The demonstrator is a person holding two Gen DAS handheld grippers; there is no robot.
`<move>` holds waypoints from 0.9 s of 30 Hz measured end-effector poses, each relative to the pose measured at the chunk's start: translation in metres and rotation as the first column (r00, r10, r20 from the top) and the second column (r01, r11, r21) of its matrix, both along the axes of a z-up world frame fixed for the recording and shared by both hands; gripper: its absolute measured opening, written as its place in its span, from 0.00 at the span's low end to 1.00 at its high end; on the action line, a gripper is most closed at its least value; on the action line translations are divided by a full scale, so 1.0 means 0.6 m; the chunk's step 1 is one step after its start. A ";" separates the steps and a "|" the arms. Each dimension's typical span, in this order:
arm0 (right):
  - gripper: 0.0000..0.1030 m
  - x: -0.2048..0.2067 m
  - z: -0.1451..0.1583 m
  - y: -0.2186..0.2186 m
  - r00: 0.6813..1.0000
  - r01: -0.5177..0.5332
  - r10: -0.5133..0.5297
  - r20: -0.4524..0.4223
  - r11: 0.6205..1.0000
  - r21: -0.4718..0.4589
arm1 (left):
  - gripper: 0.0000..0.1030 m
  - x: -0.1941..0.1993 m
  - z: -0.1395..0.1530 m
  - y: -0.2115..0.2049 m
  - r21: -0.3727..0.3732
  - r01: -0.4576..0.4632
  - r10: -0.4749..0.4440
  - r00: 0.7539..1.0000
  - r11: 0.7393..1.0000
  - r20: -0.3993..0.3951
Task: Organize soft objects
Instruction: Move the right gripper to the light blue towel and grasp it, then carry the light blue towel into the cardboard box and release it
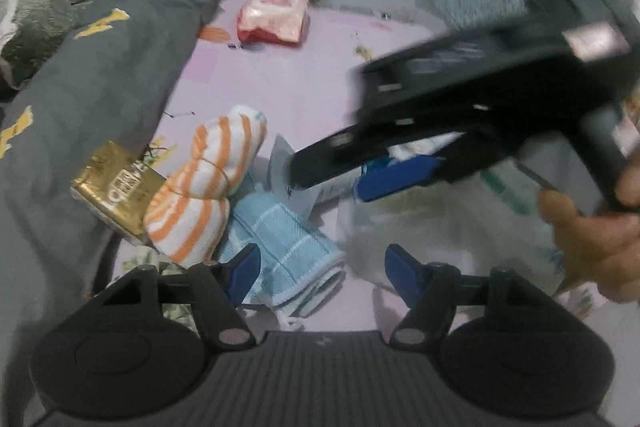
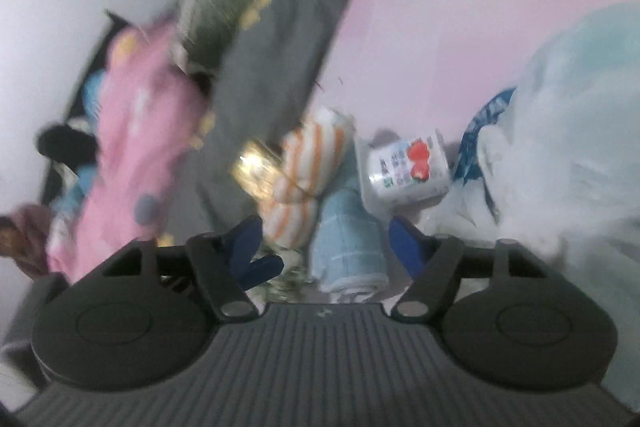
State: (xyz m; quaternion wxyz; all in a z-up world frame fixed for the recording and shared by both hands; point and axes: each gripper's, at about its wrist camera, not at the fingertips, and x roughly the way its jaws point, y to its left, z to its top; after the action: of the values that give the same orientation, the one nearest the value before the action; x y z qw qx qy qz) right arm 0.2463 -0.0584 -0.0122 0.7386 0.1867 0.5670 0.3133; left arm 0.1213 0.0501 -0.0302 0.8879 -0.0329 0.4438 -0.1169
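Left gripper [image 1: 320, 269] hangs unclenched over the blue rolled towel [image 1: 286, 251]: soft, light, best pinched mid-roll. Right gripper [image 2: 324, 247], blurred, looks released too, nothing held.

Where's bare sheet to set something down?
Free: pink sheet between the grey quilt, red pack and striped towel. Crowded: near end, around the blue towel and plastic bag.

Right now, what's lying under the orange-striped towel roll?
The orange-striped towel roll leans on the light blue rolled towel and the gold packet. Whatever sits beneath its middle is hidden.
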 end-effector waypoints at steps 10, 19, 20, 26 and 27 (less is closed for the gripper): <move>0.52 0.053 -0.087 0.067 0.985 -0.083 0.067 -0.159 0.992 -0.093 | 0.59 0.026 -0.047 -0.028 0.091 0.027 -0.019 0.996 0.996 -0.086; 0.27 0.066 -0.122 0.073 0.969 -0.086 0.074 -0.236 0.995 -0.041 | 0.19 0.025 -0.049 -0.023 0.122 0.036 -0.027 0.997 0.992 -0.077; 0.22 0.065 -0.119 0.065 0.969 -0.074 0.065 -0.240 0.997 -0.028 | 0.18 0.022 -0.043 -0.023 0.120 0.038 -0.031 0.997 0.992 -0.066; 0.17 0.050 -0.069 0.020 0.977 0.000 0.013 -0.213 0.998 0.063 | 0.17 -0.004 0.017 -0.027 0.093 0.057 -0.061 0.997 0.994 0.043; 0.17 0.046 -0.057 0.009 0.980 0.011 0.005 -0.197 0.997 0.077 | 0.17 -0.009 0.028 -0.030 0.094 0.061 -0.068 0.996 0.994 0.063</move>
State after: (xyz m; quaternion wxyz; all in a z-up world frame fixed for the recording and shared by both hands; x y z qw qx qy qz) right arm 0.2740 -0.0528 -0.0462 0.6715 0.2463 0.6244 0.3141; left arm 0.1160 0.0321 -0.0136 0.8984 0.0261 0.4199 -0.1261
